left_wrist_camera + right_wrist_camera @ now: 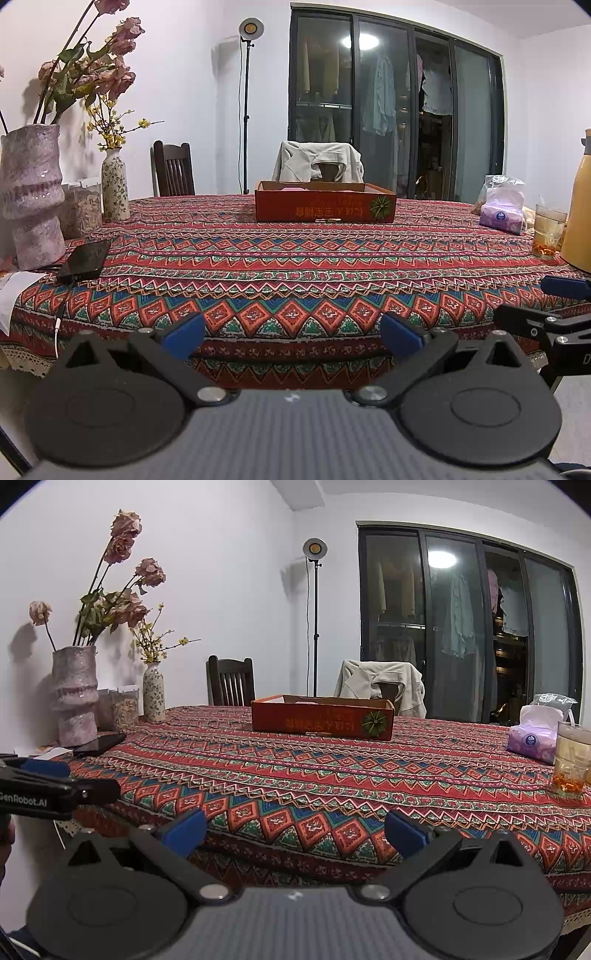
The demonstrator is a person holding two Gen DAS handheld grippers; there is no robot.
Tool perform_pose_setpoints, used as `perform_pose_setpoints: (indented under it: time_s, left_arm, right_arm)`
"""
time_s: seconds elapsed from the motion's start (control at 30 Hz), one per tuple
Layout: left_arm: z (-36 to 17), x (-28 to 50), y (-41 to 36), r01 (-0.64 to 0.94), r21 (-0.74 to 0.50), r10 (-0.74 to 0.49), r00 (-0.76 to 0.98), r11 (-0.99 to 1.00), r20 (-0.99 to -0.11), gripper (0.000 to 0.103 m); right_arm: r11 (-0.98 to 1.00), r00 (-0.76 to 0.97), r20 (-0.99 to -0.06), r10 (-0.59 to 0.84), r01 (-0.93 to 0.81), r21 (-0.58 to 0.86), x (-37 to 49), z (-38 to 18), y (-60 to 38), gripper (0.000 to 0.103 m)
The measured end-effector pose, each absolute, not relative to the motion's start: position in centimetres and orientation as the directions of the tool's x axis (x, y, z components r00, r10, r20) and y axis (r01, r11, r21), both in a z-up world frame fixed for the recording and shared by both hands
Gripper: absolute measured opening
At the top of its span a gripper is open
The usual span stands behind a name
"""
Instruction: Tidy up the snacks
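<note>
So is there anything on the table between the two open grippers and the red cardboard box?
Nothing visible. From the left gripper and the right gripper, only bare patterned tablecloth leads to the red cardboard box. The phone and vases lie off to the left, the tissue pack and glass off to the right.

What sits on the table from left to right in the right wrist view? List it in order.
Large pink vase → black phone → small floral vase → red cardboard box → purple tissue pack → glass of tea.
</note>
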State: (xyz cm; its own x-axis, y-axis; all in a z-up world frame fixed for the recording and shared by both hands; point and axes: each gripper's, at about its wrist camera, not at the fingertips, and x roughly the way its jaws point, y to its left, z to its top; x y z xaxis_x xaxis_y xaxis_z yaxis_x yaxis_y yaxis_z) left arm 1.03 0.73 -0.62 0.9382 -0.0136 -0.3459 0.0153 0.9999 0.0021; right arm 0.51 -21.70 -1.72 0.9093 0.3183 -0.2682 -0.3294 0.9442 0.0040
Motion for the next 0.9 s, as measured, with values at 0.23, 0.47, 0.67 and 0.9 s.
perform_pose_setpoints:
  time_s: [0.23, 0.47, 0.67, 0.9]
  left_arm:
    - [-0.62, 0.94, 0.78, 0.016, 0.001, -0.014, 0.938, 1.0, -0.346, 0.103]
    - [-0.61, 0.91, 0.74, 0.015, 0.003, -0.013, 0.939, 1.0, -0.345, 0.103]
    - [-0.52, 0.86, 0.69, 0.015, 0.005, -0.012, 0.941, 1.0, -0.339, 0.103]
    - [-0.63, 0.93, 0.64, 0.014, 0.006, -0.011, 0.94, 1.0, -0.34, 0.103]
  right_arm:
    - [0.944, 0.908, -0.27, 0.32, -0.329, 0.013, 0.58, -1.77, -21.85, 0.103]
    - [0.944, 0.908, -0.273, 0.319, -0.328, 0.011, 0.51, -1.78, -21.82, 0.103]
    - [0.944, 0.908, -0.271, 0.318, -0.329, 0.007, 0.45, -1.77, -21.75, 0.103]
    - [0.945, 0.908, -0.272, 0.317, -0.328, 0.006, 0.46, -1.77, -21.75, 0.103]
